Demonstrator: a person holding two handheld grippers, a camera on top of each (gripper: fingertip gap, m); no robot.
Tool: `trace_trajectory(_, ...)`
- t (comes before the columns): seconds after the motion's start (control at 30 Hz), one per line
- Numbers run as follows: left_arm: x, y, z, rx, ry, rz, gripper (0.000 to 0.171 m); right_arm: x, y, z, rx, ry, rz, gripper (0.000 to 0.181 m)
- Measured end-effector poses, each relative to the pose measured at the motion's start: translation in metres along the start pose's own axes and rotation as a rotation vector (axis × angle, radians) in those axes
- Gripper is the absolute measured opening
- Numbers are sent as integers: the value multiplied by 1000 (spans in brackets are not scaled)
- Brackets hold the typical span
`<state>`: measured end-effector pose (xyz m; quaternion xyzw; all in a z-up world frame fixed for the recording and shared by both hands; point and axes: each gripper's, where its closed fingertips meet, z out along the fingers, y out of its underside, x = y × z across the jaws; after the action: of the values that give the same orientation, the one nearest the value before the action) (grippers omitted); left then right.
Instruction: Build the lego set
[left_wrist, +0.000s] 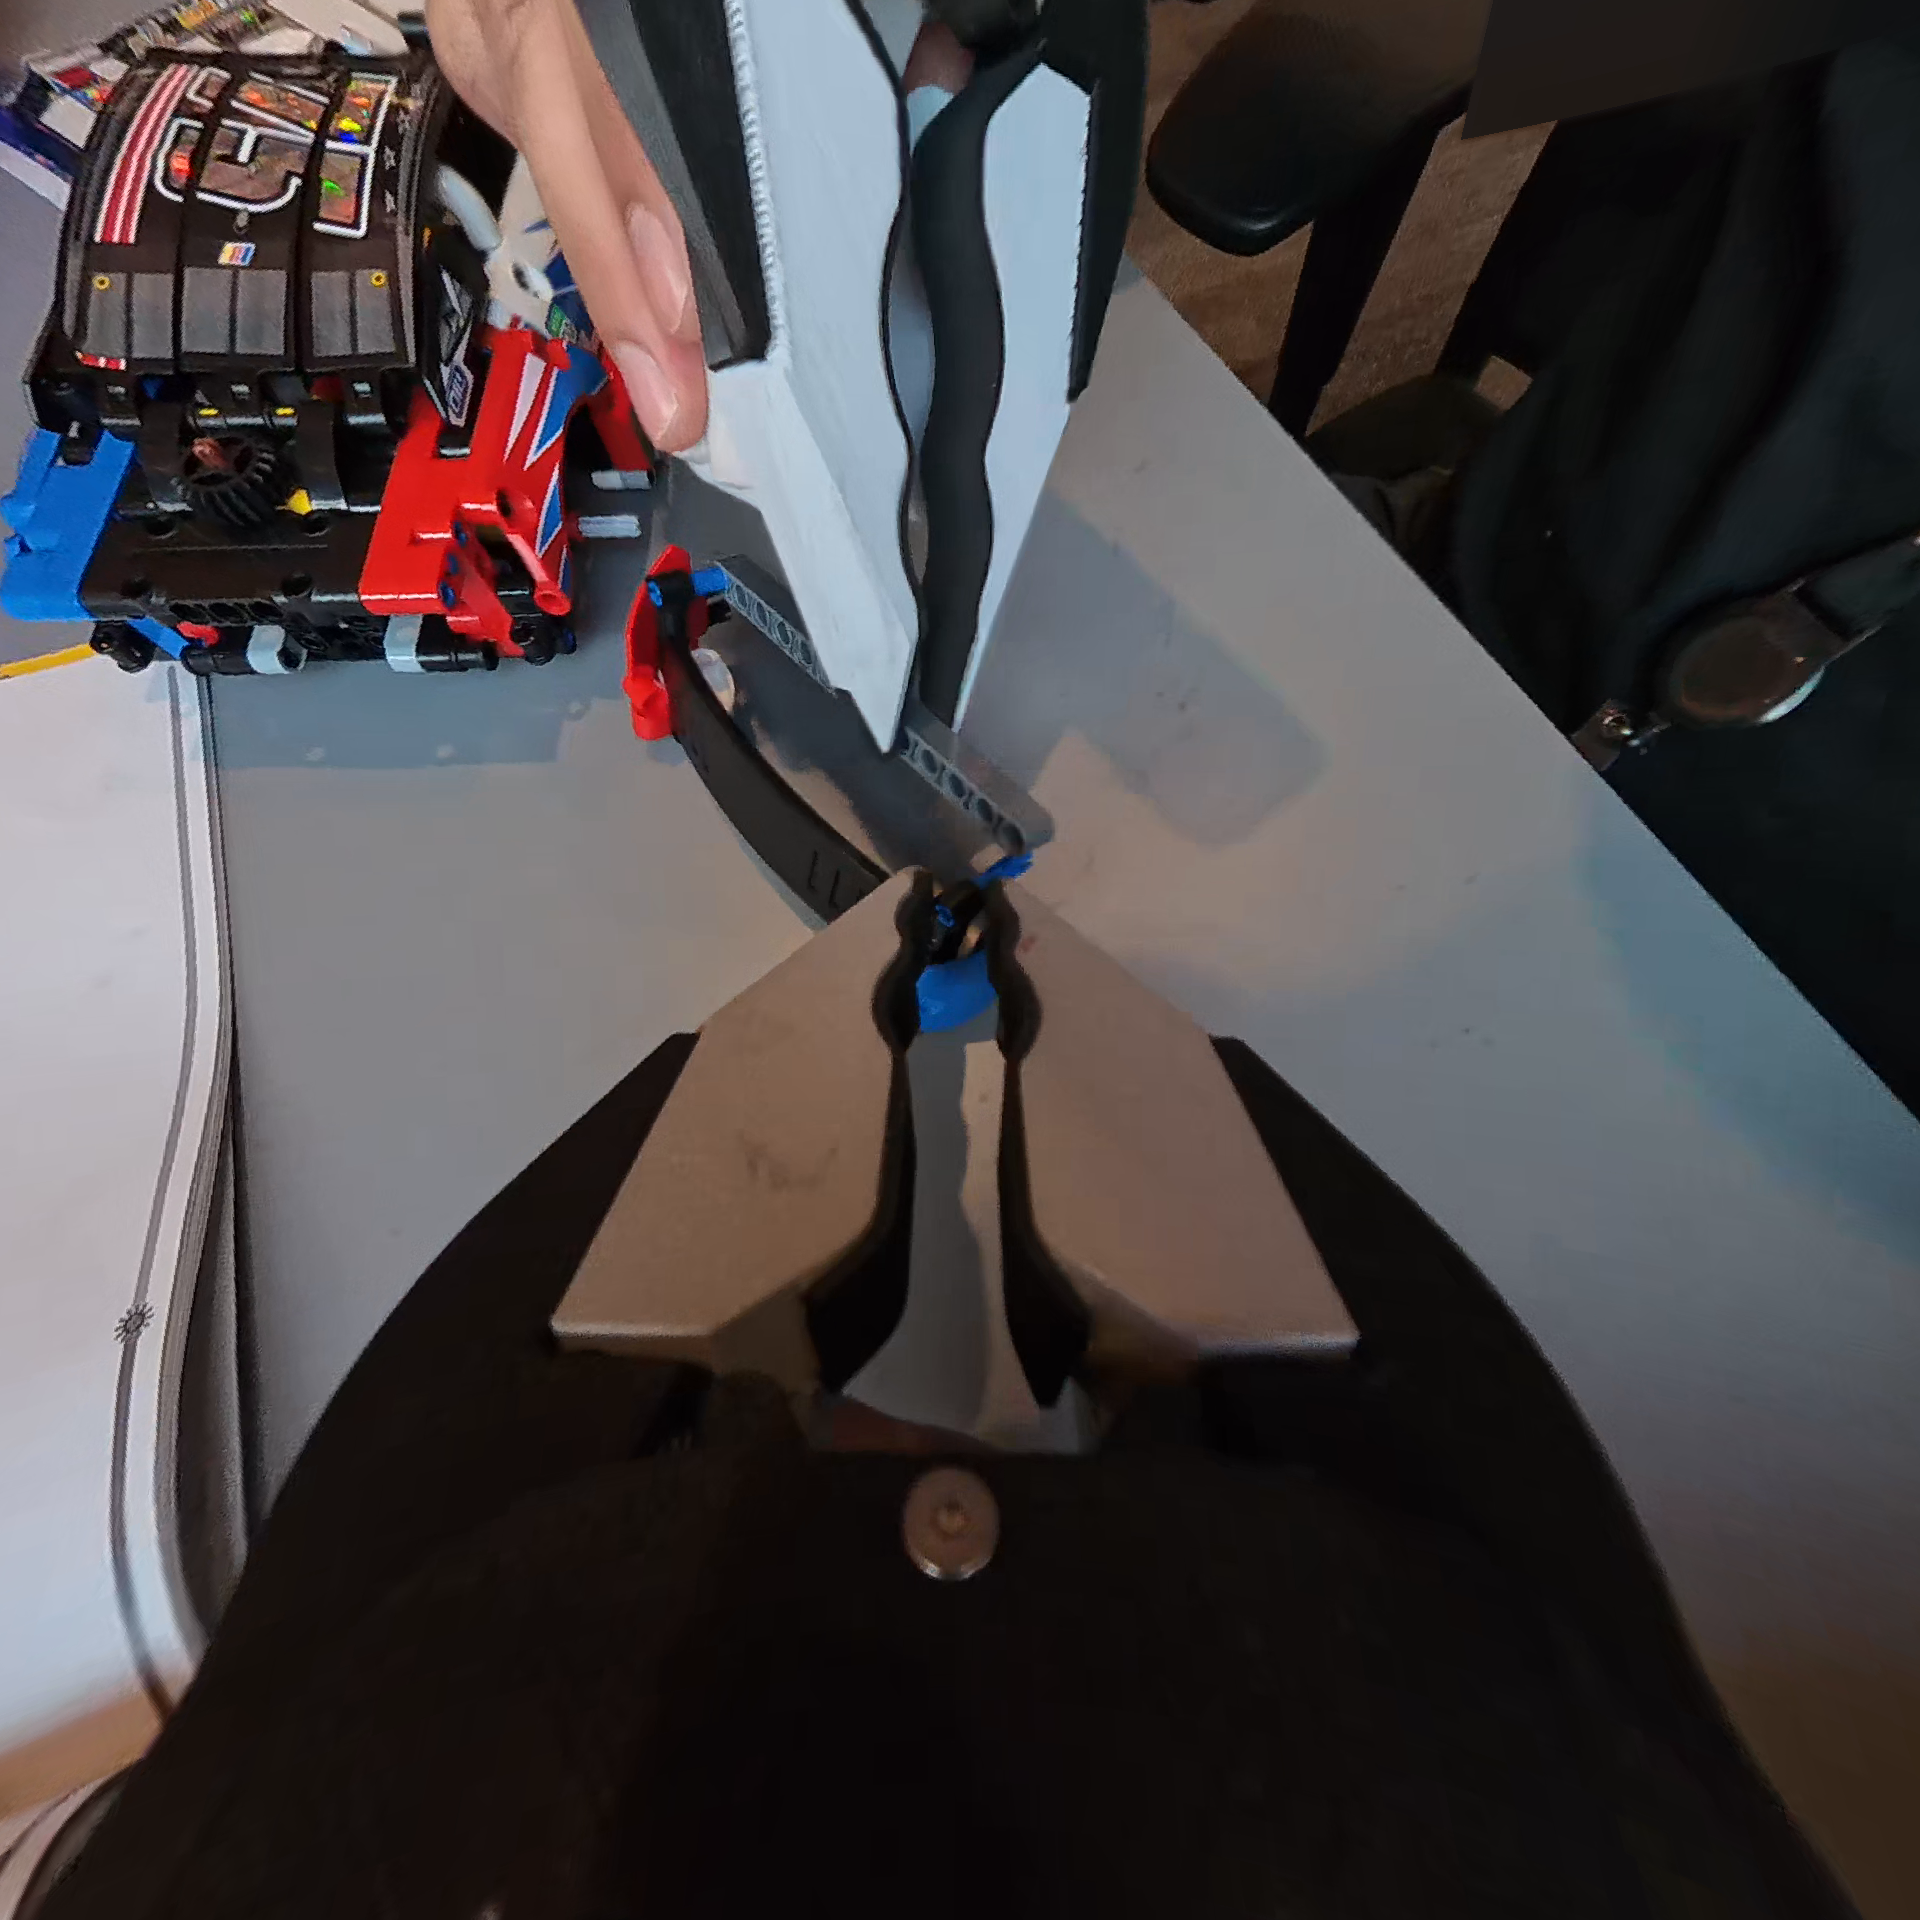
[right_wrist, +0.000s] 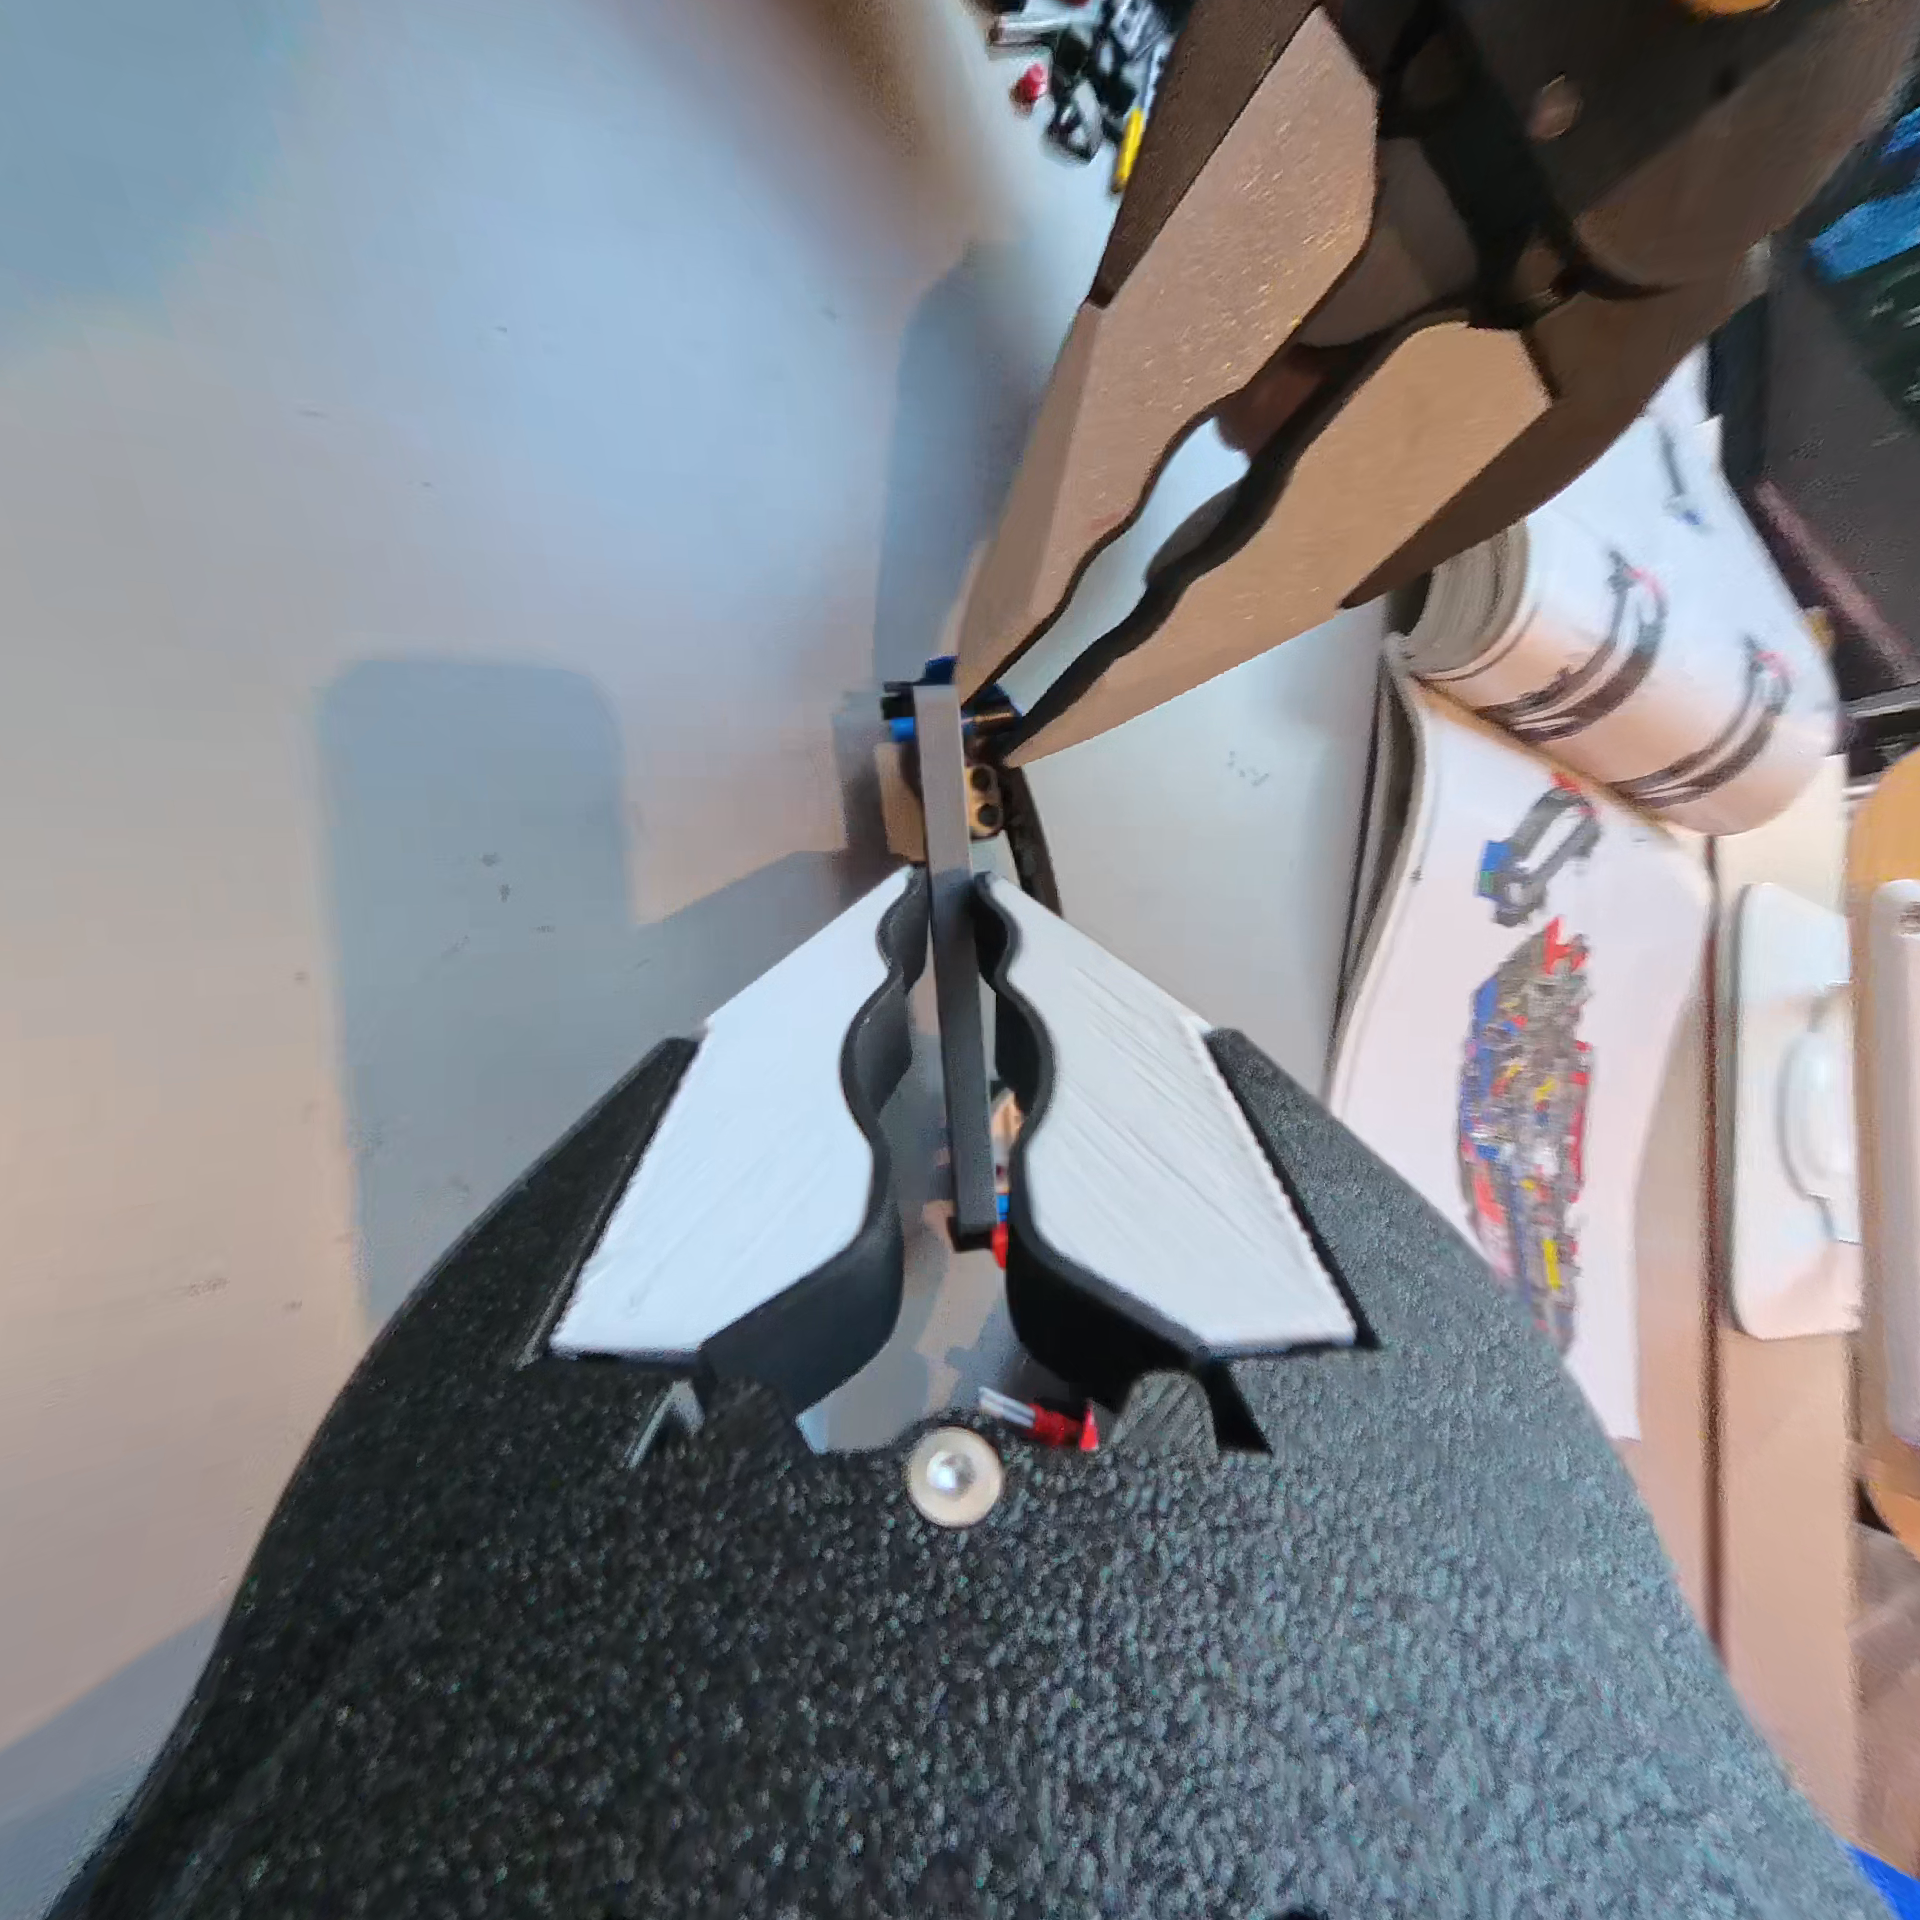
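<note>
A small sub-assembly sits low over the white table (left_wrist: 1299, 935): a grey holed beam (left_wrist: 971, 790), a black curved panel (left_wrist: 758, 769) and a red piece (left_wrist: 649, 665) at its far end. My left gripper (left_wrist: 951, 894), with tan fingers, is shut on a blue piece (left_wrist: 951, 1003) at the near end of the sub-assembly. My right gripper (left_wrist: 914, 722), with white fingers, comes down from above and is shut on the grey beam. In the right wrist view the beam (right_wrist: 938, 790) runs between my right gripper's (right_wrist: 948, 888) fingers, and the left gripper (right_wrist: 992, 717) pinches its far end.
The partly built black, red and blue car (left_wrist: 260, 364) stands at the back left. An open instruction booklet (left_wrist: 94, 1039) lies left, also in the right wrist view (right_wrist: 1507, 1039). Loose parts (right_wrist: 1091, 62) lie far off. A hand (left_wrist: 582, 187) holds the right gripper. A black chair (left_wrist: 1299, 156) stands beyond the table edge.
</note>
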<state>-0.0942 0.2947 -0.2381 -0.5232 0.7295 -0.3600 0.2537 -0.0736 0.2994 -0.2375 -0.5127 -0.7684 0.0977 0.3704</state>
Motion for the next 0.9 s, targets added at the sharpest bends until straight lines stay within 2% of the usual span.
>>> trace_trajectory(0.2,9,-3,6,21,-106,71,7,-18,4,1,3,127,-67,9)
trace_trajectory(0.27,13,-2,6,15,-106,90,7,-25,4,0,9,157,-99,10)
trace_trajectory(0.37,12,-1,4,5,-116,99,7,-24,10,6,-65,229,-189,11)
trace_trajectory(0.5,13,0,7,25,-121,99,7,-21,10,11,-74,292,-209,10)
trace_trajectory(0.67,15,-3,14,4,-161,143,7,-20,15,11,-32,307,-155,11)
trace_trajectory(0.77,13,-3,19,-46,-223,201,7,-21,19,12,-56,322,-195,11)
trace_trajectory(0.9,18,-4,21,-53,-241,207,7,-22,18,12,-82,334,-232,10)
